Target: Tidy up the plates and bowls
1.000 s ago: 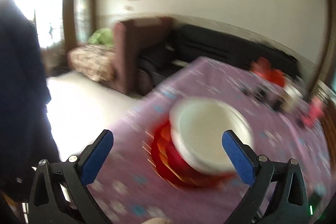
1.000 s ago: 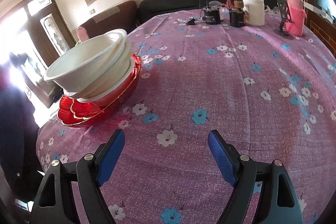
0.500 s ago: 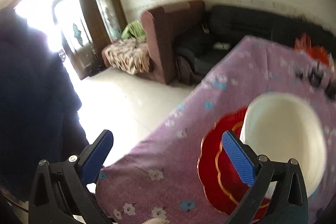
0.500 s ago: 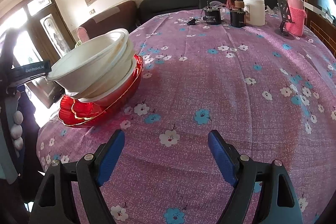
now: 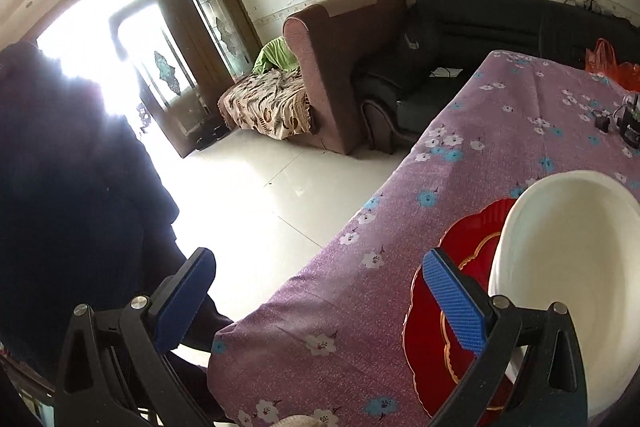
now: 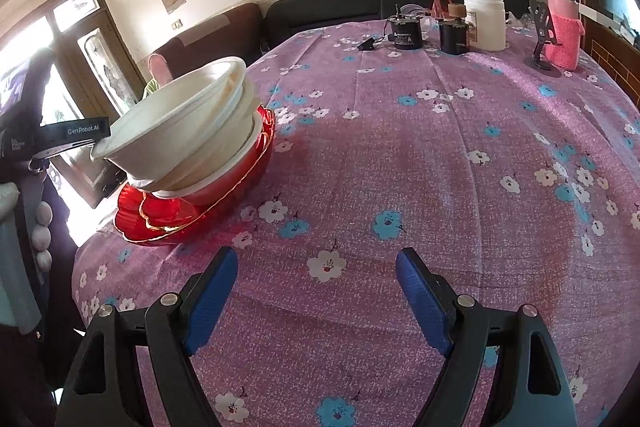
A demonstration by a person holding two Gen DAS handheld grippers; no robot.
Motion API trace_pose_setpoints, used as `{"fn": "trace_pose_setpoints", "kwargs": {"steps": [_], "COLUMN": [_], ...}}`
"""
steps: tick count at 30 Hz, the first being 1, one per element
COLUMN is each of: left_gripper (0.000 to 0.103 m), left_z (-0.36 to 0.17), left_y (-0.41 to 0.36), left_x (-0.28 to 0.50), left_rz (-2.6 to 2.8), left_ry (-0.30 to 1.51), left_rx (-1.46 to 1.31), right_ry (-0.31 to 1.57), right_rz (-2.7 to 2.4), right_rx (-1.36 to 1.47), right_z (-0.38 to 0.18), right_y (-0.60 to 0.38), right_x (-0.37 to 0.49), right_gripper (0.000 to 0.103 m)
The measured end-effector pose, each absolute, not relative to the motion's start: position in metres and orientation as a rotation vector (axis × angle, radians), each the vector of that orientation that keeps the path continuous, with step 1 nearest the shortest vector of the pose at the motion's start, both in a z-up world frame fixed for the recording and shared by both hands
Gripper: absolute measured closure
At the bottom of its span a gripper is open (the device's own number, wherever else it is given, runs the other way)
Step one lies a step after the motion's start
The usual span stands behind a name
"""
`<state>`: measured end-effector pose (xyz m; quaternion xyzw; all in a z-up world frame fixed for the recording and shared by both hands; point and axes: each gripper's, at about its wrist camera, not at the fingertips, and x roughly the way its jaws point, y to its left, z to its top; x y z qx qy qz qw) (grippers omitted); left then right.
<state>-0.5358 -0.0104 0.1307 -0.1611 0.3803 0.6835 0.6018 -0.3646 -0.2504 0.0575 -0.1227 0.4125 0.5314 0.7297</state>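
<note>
Bowls (image 6: 180, 131) sit nested and tilted on red plates (image 6: 168, 223) near the table's corner. Over the last second the left gripper (image 5: 316, 303) has swung away, so the stack now lies off its right finger instead of between the jaws; a fresh approach seems needed. Both jaws are spread and empty. The right gripper (image 6: 316, 295) hovers over purple tablecloth (image 6: 440, 167), stack ahead-left.

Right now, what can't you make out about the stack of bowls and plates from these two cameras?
- How many white bowls: right wrist view, they are nested, so only rims show.
- Right side of the top bowl: left wrist view, cut off by the picture's edge.
- Middle of the red plates: both views, the bowls cover it.
- Far side of the stack: hidden in both views.
</note>
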Motion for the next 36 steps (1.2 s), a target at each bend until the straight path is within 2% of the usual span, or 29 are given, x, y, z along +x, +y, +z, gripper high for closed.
{"fn": "trace_pose_setpoints", "kwargs": {"steps": [9,17,36], "left_gripper": [0.000,0.000,0.000], "left_z": [0.161,0.117,0.088], "left_y": [-0.082,-0.133,-0.120], "left_x": [-0.548,-0.525,-0.528], "left_rz": [1.473,1.215,1.143], "left_ry": [0.613,0.694,0.729], "left_rx": [-0.342,-0.428,-0.560], "right_ry": [0.890,0.882,0.876], "right_rz": [1.195,1.227,1.221], "right_rx": [-0.288,-0.315,-0.380], "right_z": [0.063,0.070,0.061], "right_y": [-0.246,-0.233,-0.219], "right_x": [-0.370,-0.381,-0.406], "right_gripper": [0.018,0.018,0.018]}}
